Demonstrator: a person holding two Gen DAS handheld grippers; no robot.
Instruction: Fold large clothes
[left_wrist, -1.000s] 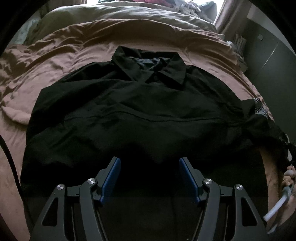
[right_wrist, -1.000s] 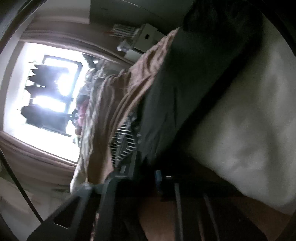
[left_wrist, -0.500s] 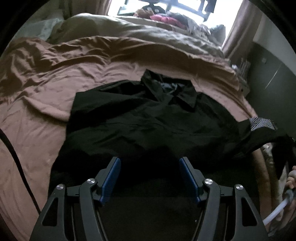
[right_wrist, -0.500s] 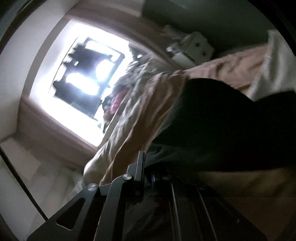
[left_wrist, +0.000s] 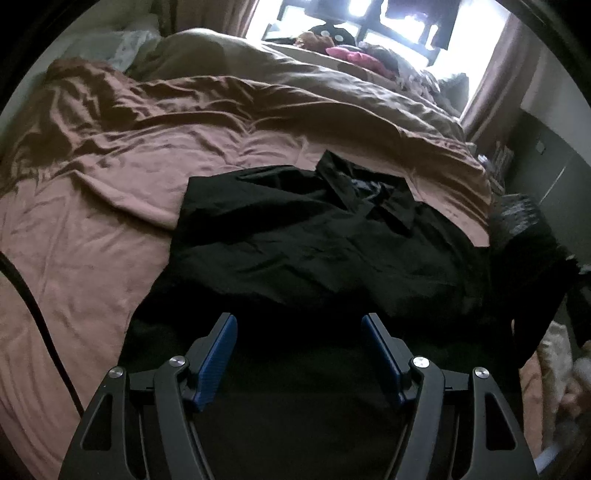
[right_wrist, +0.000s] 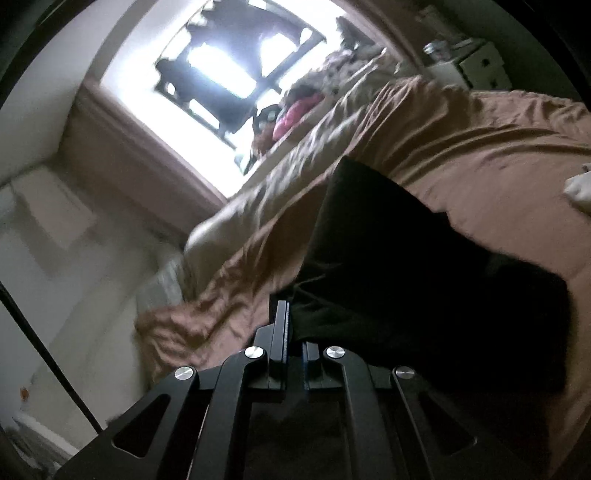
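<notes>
shirt (left_wrist: 314, 243) lies spread on the bed (left_wrist: 92, 229), collar far away. the right gripper (right_wrist: 293, 332) pinches one side of it, jaws tight together. the left gripper (left_wrist: 299, 332) hangs over the near hem, wide and empty. best to carry the held side straight across, flat, no bunching.
</notes>
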